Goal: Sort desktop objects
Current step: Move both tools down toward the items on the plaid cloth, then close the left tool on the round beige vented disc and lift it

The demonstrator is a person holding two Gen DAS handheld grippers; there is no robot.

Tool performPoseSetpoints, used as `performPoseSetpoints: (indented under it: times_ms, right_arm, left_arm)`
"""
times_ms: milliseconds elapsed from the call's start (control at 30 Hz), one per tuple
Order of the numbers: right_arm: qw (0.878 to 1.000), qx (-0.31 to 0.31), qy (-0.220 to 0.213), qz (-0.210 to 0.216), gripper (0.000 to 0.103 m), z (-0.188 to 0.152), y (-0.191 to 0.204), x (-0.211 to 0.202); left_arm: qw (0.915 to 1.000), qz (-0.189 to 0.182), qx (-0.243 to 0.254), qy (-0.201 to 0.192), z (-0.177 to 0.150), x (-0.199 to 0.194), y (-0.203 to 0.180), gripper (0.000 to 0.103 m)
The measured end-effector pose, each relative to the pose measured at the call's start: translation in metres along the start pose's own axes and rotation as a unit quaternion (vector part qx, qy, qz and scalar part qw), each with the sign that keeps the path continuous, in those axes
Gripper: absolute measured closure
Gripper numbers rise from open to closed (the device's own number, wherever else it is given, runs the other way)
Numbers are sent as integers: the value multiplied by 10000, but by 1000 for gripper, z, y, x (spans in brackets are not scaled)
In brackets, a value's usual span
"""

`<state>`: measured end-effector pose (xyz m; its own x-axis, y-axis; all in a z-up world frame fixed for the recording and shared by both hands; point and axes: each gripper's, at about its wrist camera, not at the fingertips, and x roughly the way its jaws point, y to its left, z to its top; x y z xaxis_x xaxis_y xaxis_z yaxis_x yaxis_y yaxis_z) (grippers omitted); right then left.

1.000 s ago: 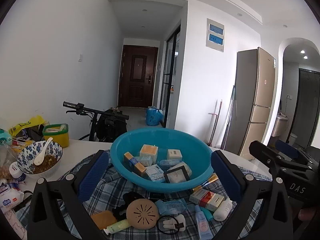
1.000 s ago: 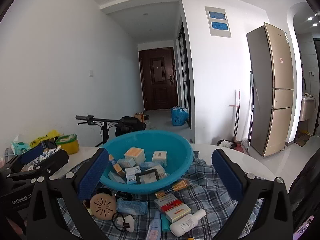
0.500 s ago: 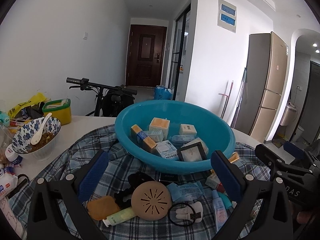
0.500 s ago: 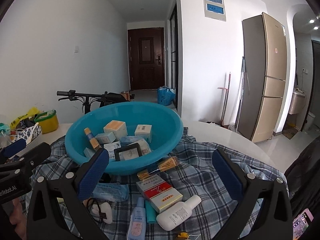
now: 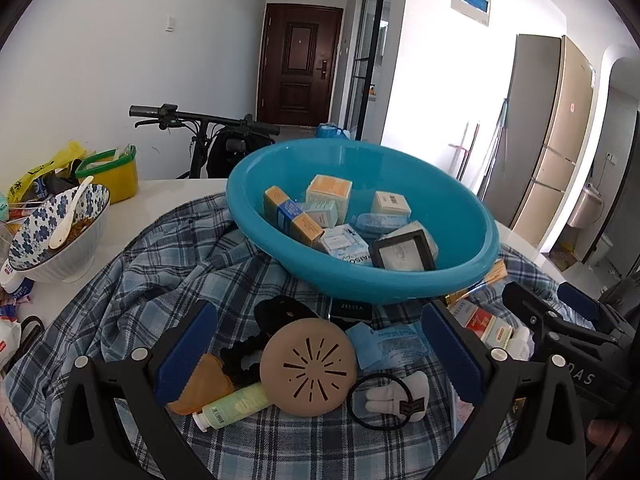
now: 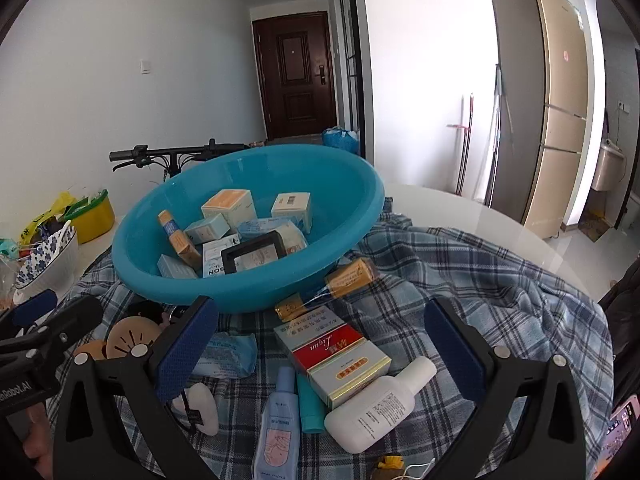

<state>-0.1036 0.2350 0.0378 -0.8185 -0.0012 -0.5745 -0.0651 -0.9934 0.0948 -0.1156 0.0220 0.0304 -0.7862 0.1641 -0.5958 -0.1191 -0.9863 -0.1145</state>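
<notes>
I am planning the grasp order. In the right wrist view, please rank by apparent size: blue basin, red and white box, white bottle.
1. blue basin, clearly largest.
2. red and white box and white bottle look alike; nearness makes ranking unsure.

"ZEESEA" on black case (image 5: pixel 351 307) — "Liqun" on red-white box (image 6: pixel 332 350) — "DAS" on right hand-held gripper (image 5: pixel 568 320)

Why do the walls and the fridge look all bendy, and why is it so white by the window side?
Left wrist view: the fisheye lens bends straight things near the edges, so the fridge leans and the corners go black; daylight washes out the wall beside it. Right wrist view: same bending on the fridge, glare on the bare tabletop, while the blue basin stays sharp.
</notes>
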Motion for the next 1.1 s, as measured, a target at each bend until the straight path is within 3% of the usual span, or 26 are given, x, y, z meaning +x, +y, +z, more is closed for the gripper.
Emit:
performPoseSetpoints:
  times_ms: [167, 367, 633, 767, 867, 1000, 1100]
  right_arm:
    - [9996, 46, 259, 92, 1, -4, -1, 12]
    - [9991, 10, 413, 1, 1, -7, 0, 20]
    - [9991, -21, 414, -51, 1, -7, 1, 23]
    - [9992, 14, 389, -80, 1, -7, -1, 22]
    - [9992, 46, 392, -92, 1, -7, -2, 22]
    - [9992, 36, 392, -99, 1, -6, -2, 22]
    - [9992, 28, 386, -103, 1, -7, -1, 22]
  left_arm:
    - [9992, 63, 148, 363, -7, 20, -6, 0]
    - [9938, -142, -191, 1090, -19, 52, 2, 0]
    - [9890, 324, -11, 1445, -28, 70, 0, 0]
    - [9850, 415, 107, 1674, -31, 80, -4, 17]
    - [9856, 296, -29, 1666, -29, 79, 0, 26]
    - [9851, 11, -262, 1702, -27, 76, 7, 27]
    - [9823, -359, -499, 1768, -26, 77, 12, 16]
